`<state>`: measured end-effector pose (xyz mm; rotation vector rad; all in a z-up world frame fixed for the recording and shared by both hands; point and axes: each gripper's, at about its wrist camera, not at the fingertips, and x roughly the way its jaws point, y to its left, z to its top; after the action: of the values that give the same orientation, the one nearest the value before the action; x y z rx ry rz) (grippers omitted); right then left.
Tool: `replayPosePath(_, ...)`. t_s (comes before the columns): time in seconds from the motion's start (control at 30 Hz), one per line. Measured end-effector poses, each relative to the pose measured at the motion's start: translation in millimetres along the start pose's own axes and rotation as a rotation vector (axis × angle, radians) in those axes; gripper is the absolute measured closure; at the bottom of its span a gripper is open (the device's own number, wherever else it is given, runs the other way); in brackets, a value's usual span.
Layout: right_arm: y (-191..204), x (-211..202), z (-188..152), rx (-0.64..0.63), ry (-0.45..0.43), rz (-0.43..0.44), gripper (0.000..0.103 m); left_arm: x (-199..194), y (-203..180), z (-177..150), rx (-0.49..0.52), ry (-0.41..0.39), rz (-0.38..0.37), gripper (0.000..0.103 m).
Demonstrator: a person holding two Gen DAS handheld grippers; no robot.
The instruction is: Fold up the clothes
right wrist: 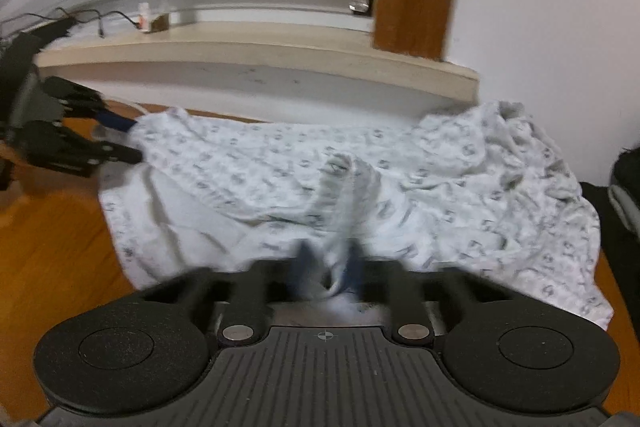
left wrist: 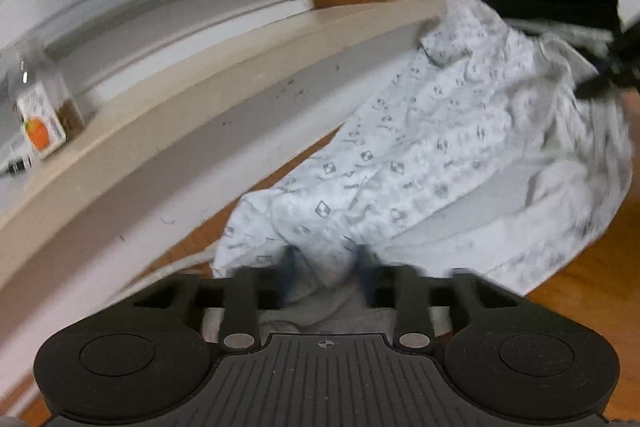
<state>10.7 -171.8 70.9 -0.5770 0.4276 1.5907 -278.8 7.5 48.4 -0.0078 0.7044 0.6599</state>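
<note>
A soft, light, limp patterned garment (right wrist: 280, 163) lies rumpled on the tabletop (right wrist: 52, 227). Its edge is pinched by the left hand-held gripper (left wrist: 326, 259), a raised fold by the right hand-held gripper (right wrist: 332, 263).

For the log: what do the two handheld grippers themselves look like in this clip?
Both are matte black plastic. Each wrist view shows a ribbed dark-grey centre plate with a small crosshair mark, two round black discs at the sides, and two silver pivot pins under black linkage arms. The left gripper and right gripper have blue-tinted fingers. In the right wrist view the left gripper has a grey body. No sleeves or hands show.
</note>
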Motion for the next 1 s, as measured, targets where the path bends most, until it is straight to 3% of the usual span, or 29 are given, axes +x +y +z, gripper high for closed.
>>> replayPosePath(0.2, 31, -38, 10, -0.028, -0.083, 0.077, 0.1, -46, 22, 1, -0.075, -0.095, 0.05, 0.098)
replayPosePath(0.37, 71, -51, 29, -0.047, -0.118, 0.19, 0.1, -108, 58, -12, -0.14, -0.15, 0.118, 0.099)
replayPosePath(0.7, 215, -40, 76, -0.199, -0.177, 0.457, 0.1, -226, 113, -44, -0.198, -0.215, 0.318, 0.099)
replayPosePath(0.9, 299, -36, 104, -0.264, -0.199, 0.644, 0.1, -280, 167, -62, -0.249, -0.215, 0.468, 0.099)
replayPosePath(1.0, 345, -34, 111, -0.3, -0.203, 0.718, 0.1, -293, 184, -71, -0.279, -0.176, 0.482, 0.098)
